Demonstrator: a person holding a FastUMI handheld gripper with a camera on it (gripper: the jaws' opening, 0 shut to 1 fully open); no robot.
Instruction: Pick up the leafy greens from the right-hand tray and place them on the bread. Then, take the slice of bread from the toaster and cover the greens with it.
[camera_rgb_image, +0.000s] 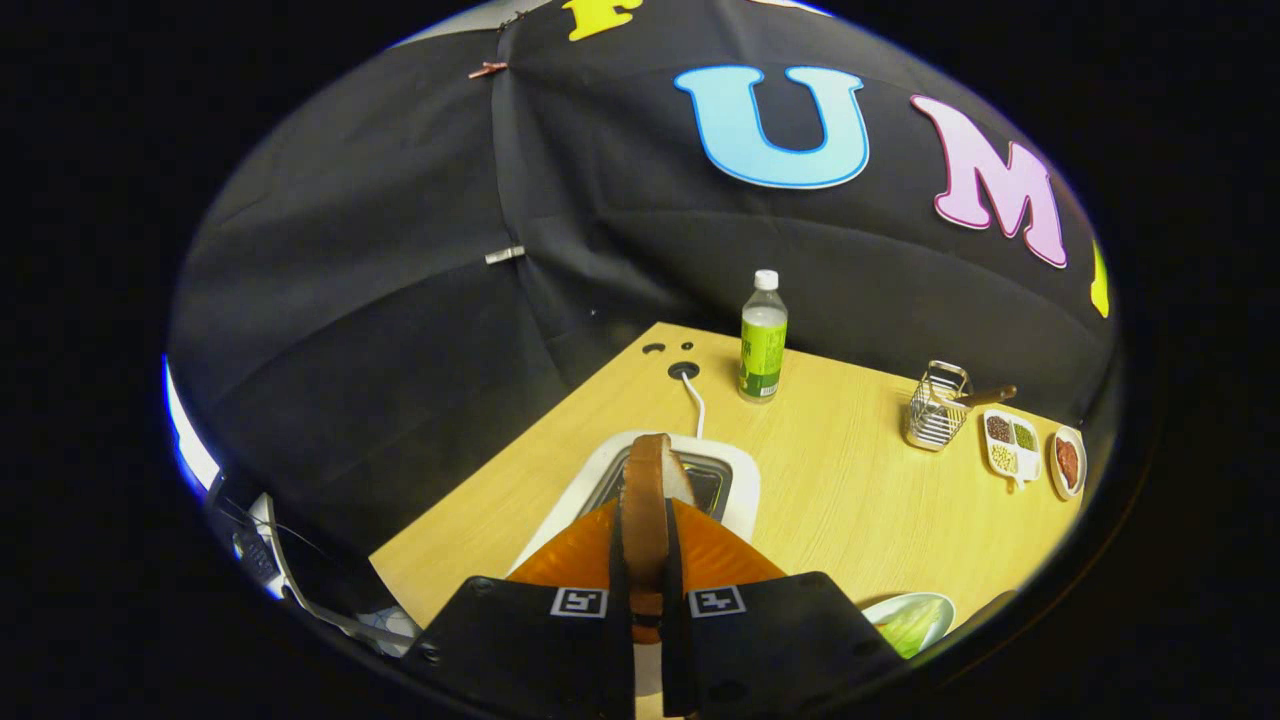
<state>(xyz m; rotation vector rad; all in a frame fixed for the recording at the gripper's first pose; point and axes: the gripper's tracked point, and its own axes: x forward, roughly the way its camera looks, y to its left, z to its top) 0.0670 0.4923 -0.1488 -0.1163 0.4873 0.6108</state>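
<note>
My gripper (645, 520) is shut on a slice of bread (648, 490), held upright on edge between the two orange fingers (575, 550). The slice has a brown crust and a white face. It stands above the white toaster (735, 480), whose dark slot shows just beyond the fingers. A white tray with leafy greens (910, 622) lies to the right of the gripper, close to the table's near edge.
The toaster's white cable runs back to a hole in the wooden table (830, 470). A green bottle (763, 338) stands at the far side. To the right are a wire basket (935, 408), a divided dish of beans (1010, 443) and a small dish (1067, 462).
</note>
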